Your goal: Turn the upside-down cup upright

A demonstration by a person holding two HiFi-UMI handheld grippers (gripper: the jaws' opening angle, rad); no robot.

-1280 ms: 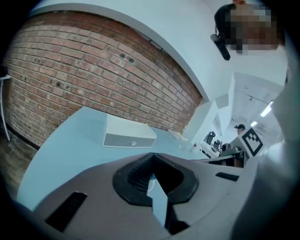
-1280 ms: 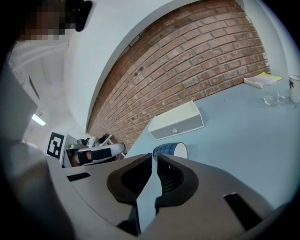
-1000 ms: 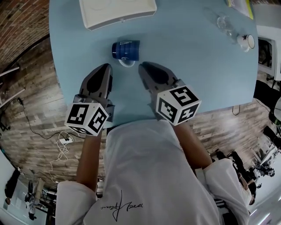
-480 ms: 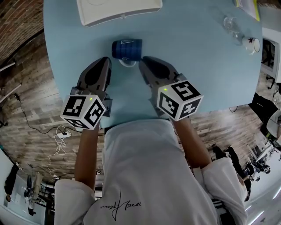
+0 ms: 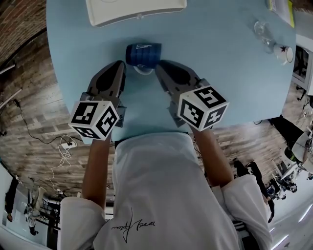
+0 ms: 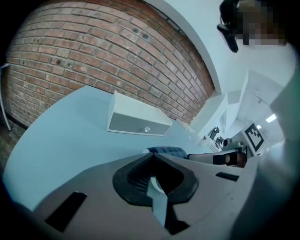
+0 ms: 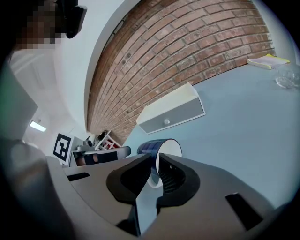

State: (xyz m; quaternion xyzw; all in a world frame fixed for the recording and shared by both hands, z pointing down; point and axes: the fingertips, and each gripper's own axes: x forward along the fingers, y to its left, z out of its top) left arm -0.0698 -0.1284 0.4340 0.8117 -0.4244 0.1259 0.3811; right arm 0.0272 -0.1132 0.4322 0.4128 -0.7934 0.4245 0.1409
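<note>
A dark blue cup (image 5: 143,52) with a white inside lies on its side on the light blue table (image 5: 220,73), its white mouth turned toward me. My left gripper (image 5: 120,64) rests just short of it on the left, jaws touching at the tips and holding nothing. My right gripper (image 5: 159,65) is just short of it on the right, with a narrow gap between its tips. The cup (image 7: 152,146) shows right beyond the right gripper (image 7: 157,157). In the left gripper view the cup (image 6: 164,150) peeks over the left gripper (image 6: 151,154).
A white box with a small knob (image 5: 134,10) stands behind the cup. A clear glass (image 5: 259,28) and a small white cup (image 5: 286,52) sit at the far right, with a yellow pad (image 5: 281,7) near them. The table's near edge runs under my wrists.
Both grippers have edged forward, so their tips stand closer to the cup. The cup itself has not moved.
</note>
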